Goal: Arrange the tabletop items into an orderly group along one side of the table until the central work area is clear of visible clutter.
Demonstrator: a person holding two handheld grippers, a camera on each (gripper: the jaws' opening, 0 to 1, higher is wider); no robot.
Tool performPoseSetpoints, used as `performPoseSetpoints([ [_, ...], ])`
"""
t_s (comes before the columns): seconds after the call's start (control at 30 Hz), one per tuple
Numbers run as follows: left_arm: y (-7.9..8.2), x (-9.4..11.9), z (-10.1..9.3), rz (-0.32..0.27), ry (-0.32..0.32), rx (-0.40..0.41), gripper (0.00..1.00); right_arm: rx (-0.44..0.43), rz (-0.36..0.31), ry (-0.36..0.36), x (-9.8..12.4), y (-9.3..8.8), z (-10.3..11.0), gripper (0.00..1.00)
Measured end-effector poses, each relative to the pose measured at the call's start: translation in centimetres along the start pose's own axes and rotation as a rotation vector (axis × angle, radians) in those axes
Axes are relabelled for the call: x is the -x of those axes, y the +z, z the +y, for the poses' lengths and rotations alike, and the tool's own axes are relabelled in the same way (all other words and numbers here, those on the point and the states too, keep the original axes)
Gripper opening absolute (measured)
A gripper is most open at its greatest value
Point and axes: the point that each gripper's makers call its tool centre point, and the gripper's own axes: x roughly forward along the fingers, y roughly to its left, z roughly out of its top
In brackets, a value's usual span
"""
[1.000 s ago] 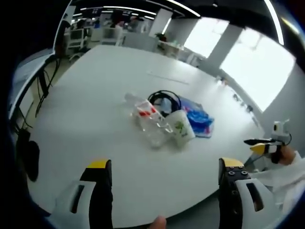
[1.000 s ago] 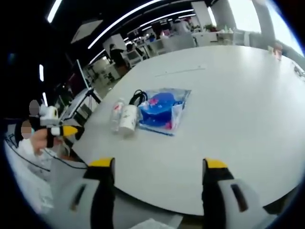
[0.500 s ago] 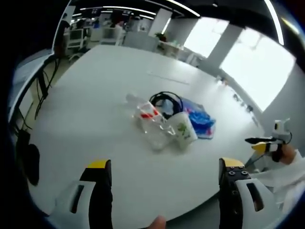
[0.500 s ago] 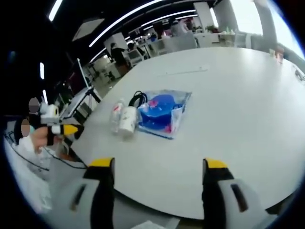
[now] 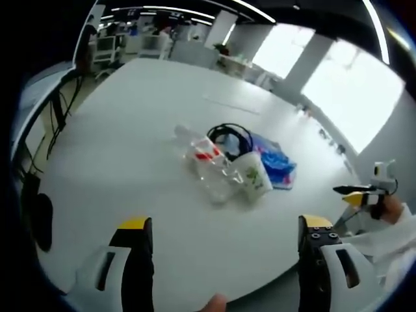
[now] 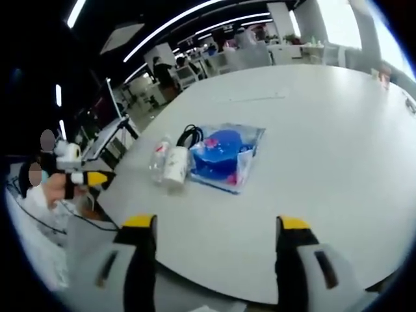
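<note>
A small heap lies mid-table: a clear plastic bottle (image 5: 208, 166) with a red label on its side, a white paper cup (image 5: 253, 177) tipped against it, a coiled black cable (image 5: 227, 135) behind, and a clear bag with blue contents (image 5: 278, 166). My left gripper (image 5: 224, 250) is open, well short of the heap. In the right gripper view the same bottle (image 6: 158, 155), cup (image 6: 176, 164), cable (image 6: 189, 135) and blue bag (image 6: 224, 156) lie ahead and left of my right gripper (image 6: 214, 244), which is open and empty. The right gripper (image 5: 364, 195) also shows at the left gripper view's right edge, the left gripper (image 6: 81, 177) at the right gripper view's left.
The big white table (image 5: 130, 130) has a thin strip (image 5: 229, 105) lying far across it. Desks, chairs and monitors (image 6: 195, 62) fill the office behind. A person's sleeve (image 5: 390, 237) is at the table's near right edge.
Both views have shifted slightly, so the heap sits a little lower and further right in each. The items themselves have not moved and both grippers stay open.
</note>
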Motion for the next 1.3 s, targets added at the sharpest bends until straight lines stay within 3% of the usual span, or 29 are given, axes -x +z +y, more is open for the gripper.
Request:
performPoseSetpoints([
  [1.3, 0.3, -1.1, 0.9, 0.009, 0.0, 0.061, 0.87, -0.026, 0.037, -0.008, -0.7, -0.9, -0.3, 0.72],
])
